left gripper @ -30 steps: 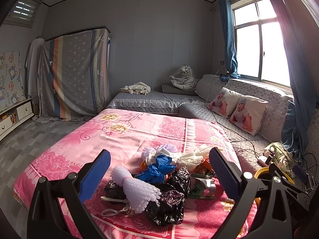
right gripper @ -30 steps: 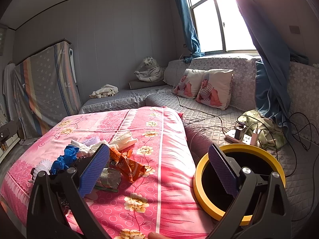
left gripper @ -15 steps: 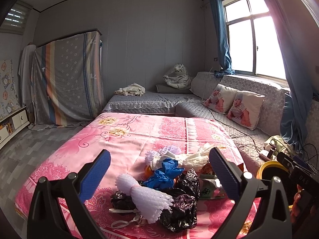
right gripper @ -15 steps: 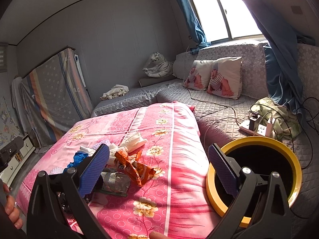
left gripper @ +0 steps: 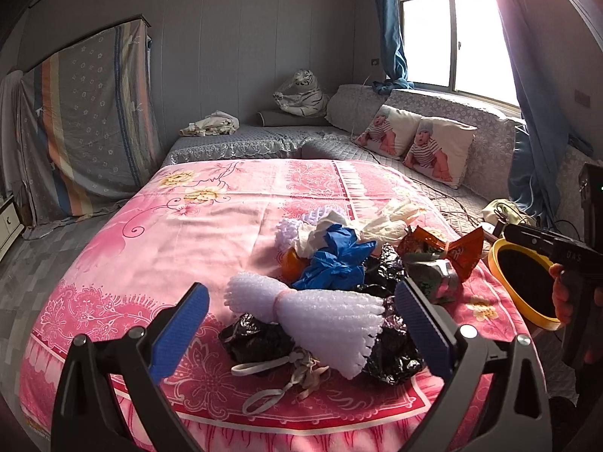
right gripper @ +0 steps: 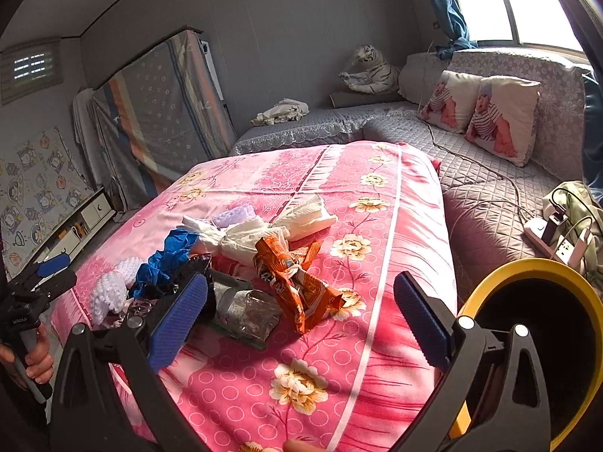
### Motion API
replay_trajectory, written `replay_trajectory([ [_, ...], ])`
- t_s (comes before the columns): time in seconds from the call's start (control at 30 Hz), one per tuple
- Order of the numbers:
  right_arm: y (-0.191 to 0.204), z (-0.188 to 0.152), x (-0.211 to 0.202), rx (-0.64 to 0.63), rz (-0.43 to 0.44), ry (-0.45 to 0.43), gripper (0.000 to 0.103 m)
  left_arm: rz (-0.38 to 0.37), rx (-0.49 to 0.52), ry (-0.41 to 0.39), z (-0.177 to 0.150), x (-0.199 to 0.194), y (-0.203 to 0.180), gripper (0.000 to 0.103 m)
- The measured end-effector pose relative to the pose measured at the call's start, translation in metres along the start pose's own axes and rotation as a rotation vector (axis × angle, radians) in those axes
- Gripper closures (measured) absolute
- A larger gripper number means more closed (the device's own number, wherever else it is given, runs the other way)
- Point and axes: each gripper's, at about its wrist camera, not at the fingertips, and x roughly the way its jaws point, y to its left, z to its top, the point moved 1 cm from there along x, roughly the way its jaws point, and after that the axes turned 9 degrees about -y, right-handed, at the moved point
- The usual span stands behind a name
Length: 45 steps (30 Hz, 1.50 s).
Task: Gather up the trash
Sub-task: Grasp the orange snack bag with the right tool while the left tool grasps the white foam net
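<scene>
Left hand-held gripper agape, empty, above white foam net, seemingly untouched.

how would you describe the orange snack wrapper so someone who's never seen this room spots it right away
Start at the pink floral bedspread and find the pile of trash heaped near its foot. The orange snack wrapper lies on the edge of that pile nearest the yellow-rimmed bin, beside a white knotted plastic bag. It is the only bright orange, printed, crinkled foil piece there; its neighbours are white, blue, black or clear.
</scene>
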Motion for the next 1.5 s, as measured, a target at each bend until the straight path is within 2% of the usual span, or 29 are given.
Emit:
replay_trajectory([
  [0.07, 0.004, -0.002, 0.009, -0.029, 0.014, 0.038, 0.008, -0.004, 0.035, 0.029, -0.009, 0.006, -0.004, 0.007],
  [0.13, 0.007, -0.004, 0.018, -0.066, 0.011, 0.065, 0.008, -0.008, 0.028, 0.054, -0.015, 0.013, -0.001, 0.007],
  [0.3, 0.011, -0.004, 0.027, -0.118, -0.026, 0.056, 0.008, -0.074, -0.079, 0.113, -0.014, 0.029, 0.024, 0.007],
  [0.43, 0.013, 0.001, 0.030, -0.135, -0.032, 0.032, 0.008, -0.109, -0.096, 0.114, -0.006, 0.038, 0.022, 0.007],
  [0.57, 0.015, 0.005, 0.033, -0.110, 0.041, 0.046, 0.008, -0.142, -0.077, 0.115, 0.002, 0.045, 0.014, 0.007],
  [0.73, 0.021, -0.003, 0.046, -0.169, 0.019, 0.082, 0.008, -0.146, -0.010, 0.134, 0.009, 0.057, -0.004, 0.007],
  [0.87, 0.017, -0.007, 0.053, -0.137, 0.038, 0.104, 0.008, -0.156, -0.005, 0.175, 0.005, 0.066, -0.008, 0.007],
  [1.0, 0.009, -0.009, 0.060, -0.098, 0.037, 0.119, 0.008, -0.141, -0.006, 0.191, 0.003, 0.072, -0.006, 0.018],
  [1.1, 0.007, -0.009, 0.064, -0.100, 0.029, 0.122, 0.008, -0.134, -0.010, 0.208, 0.001, 0.078, -0.003, 0.022],
  [1.17, 0.004, -0.010, 0.067, -0.093, 0.029, 0.130, 0.009, -0.126, -0.002, 0.218, -0.002, 0.081, -0.003, 0.029],
  [1.27, 0.001, -0.012, 0.076, -0.086, 0.017, 0.154, 0.022, -0.121, -0.002, 0.226, -0.004, 0.086, -0.002, 0.032],
  [1.37, -0.002, -0.015, 0.083, -0.069, 0.010, 0.172, 0.034, -0.121, -0.033, 0.225, -0.003, 0.087, 0.003, 0.039],
  [1.43, -0.003, -0.018, 0.086, -0.064, 0.011, 0.191, 0.046, -0.115, -0.051, 0.227, -0.002, 0.087, 0.007, 0.046],
  [1.5, -0.004, -0.021, 0.090, -0.057, 0.013, 0.206, 0.050, -0.111, -0.059, 0.232, -0.002, 0.087, 0.010, 0.051],
])
